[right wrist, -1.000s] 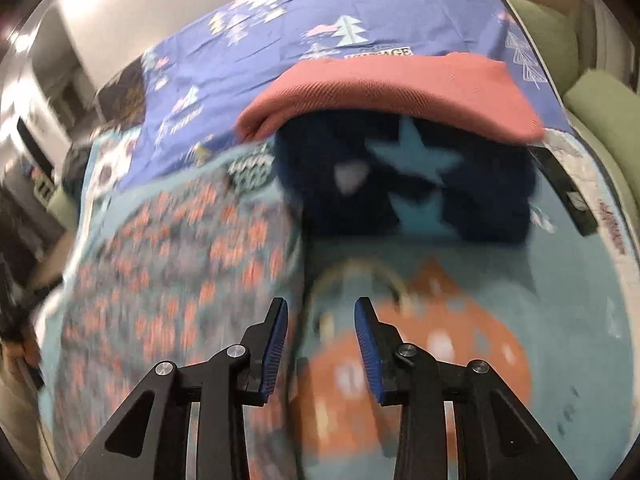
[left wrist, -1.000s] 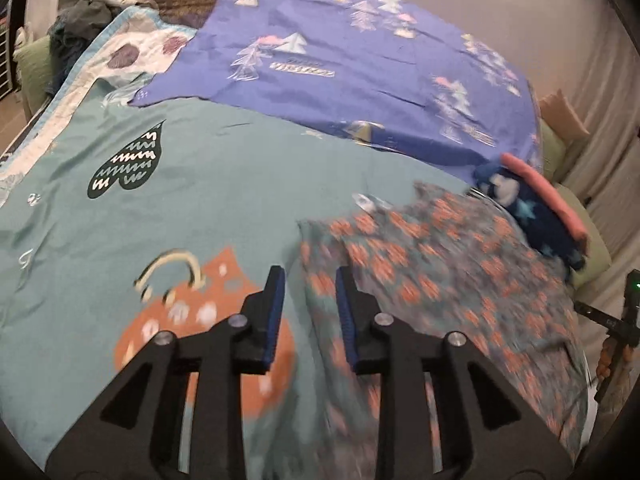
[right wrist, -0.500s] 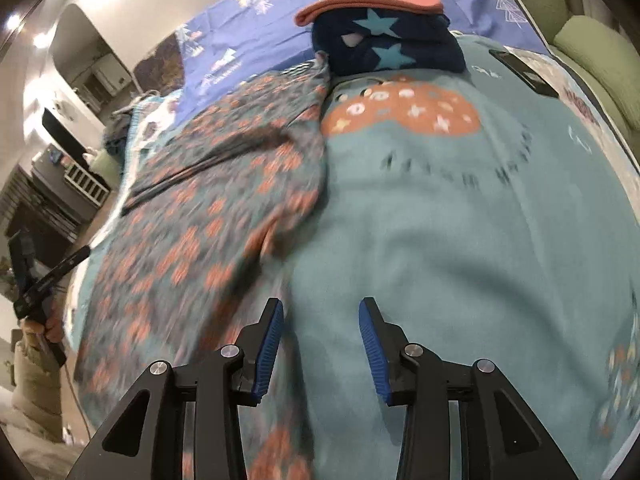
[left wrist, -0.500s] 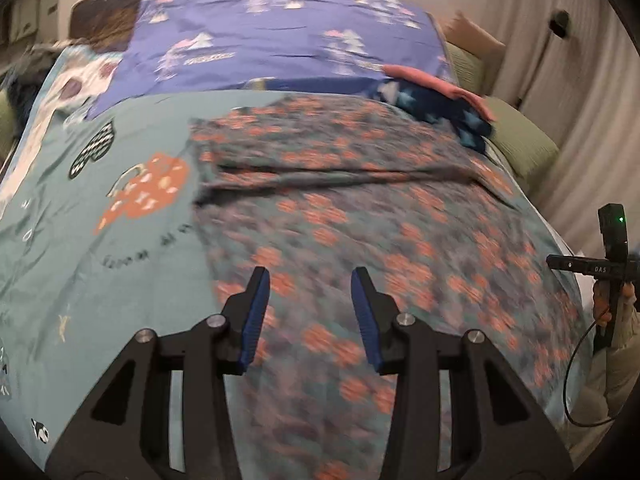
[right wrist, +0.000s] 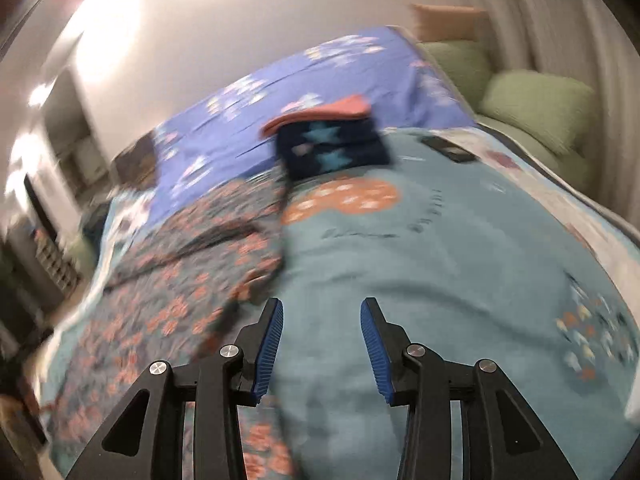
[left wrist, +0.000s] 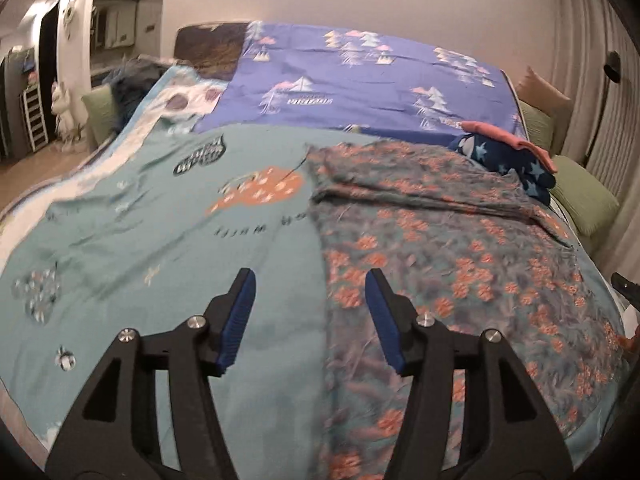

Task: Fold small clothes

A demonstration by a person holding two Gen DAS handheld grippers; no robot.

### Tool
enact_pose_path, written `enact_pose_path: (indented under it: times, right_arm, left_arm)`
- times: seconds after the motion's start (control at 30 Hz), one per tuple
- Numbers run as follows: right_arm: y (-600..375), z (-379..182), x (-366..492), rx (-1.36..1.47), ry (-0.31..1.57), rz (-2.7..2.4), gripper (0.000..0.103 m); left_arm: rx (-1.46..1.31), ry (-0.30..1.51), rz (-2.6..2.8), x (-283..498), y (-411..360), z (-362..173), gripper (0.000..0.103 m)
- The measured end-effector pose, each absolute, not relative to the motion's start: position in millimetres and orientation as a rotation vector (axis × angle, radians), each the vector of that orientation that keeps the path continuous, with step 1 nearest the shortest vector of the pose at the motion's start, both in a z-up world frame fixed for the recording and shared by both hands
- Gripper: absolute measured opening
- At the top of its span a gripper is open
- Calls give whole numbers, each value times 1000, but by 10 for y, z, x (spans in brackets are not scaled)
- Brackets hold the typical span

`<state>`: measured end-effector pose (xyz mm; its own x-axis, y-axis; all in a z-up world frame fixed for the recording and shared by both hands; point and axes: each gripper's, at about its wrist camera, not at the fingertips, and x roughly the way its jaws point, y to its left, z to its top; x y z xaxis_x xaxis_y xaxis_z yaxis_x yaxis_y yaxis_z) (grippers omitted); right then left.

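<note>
A teal bedspread [left wrist: 168, 240] printed with an orange patch and dark lettering covers the near half of the bed, and a purple sheet [left wrist: 360, 80] with pale tree motifs covers the far half up to the wall. Green cushions [right wrist: 536, 108] lie along the right edge of the bed, and a dark flat object [right wrist: 448, 149], probably a phone or remote though the blur makes it hard to tell, lies on the bedspread just beside the folded stack. That stack is a navy star-print garment [right wrist: 332, 152] with a coral-pink piece [right wrist: 320, 114] on top of it, sitting where the teal meets the purple. The floral garment [left wrist: 460, 272], grey-blue with orange flowers, is spread flat over the bedspread, with a long fold or crease running across its far part and its far corner reaching up beside the navy stack. The left gripper [left wrist: 308, 316] hovers above the garment's left edge with its jaws wide apart and nothing between them. The right gripper [right wrist: 320, 344] hangs over bare teal fabric just beside the garment's other edge, jaws likewise spread wide and empty. Nothing lies between either gripper and the cloth.
</note>
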<state>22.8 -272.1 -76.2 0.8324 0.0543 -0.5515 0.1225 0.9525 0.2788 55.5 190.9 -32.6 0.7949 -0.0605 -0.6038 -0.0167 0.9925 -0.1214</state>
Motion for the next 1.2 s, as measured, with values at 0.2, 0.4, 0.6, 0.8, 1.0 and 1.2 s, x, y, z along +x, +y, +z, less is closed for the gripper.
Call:
enact_pose_path:
  times: [0.2,0.4,0.6,0.8,1.0,1.2]
  right_arm:
    - [-2266,-721,446,158,588,49,42]
    - [-2221,-807,522,81,639,-20,42]
    - [-2412,-711,281,73,606,-131,40]
    - [-2406,-718,96,-48,687,-161,42]
    - [-2220,-653,97,-117,698,-68,50]
    - [-2002,-694,186,-157,724,21,56]
  left_arm:
    - [-107,674,-98,583,1785,-470,58]
    - [-9,689,-164,599,1542,-478,58]
    - [54,685,-147,495,1504,-407,58]
    - [21,694,-150,474,1674,-338,58]
    - [61,700,-156,427,1649,-368,58]
    - [31,718,-164,380,1664,-416,58]
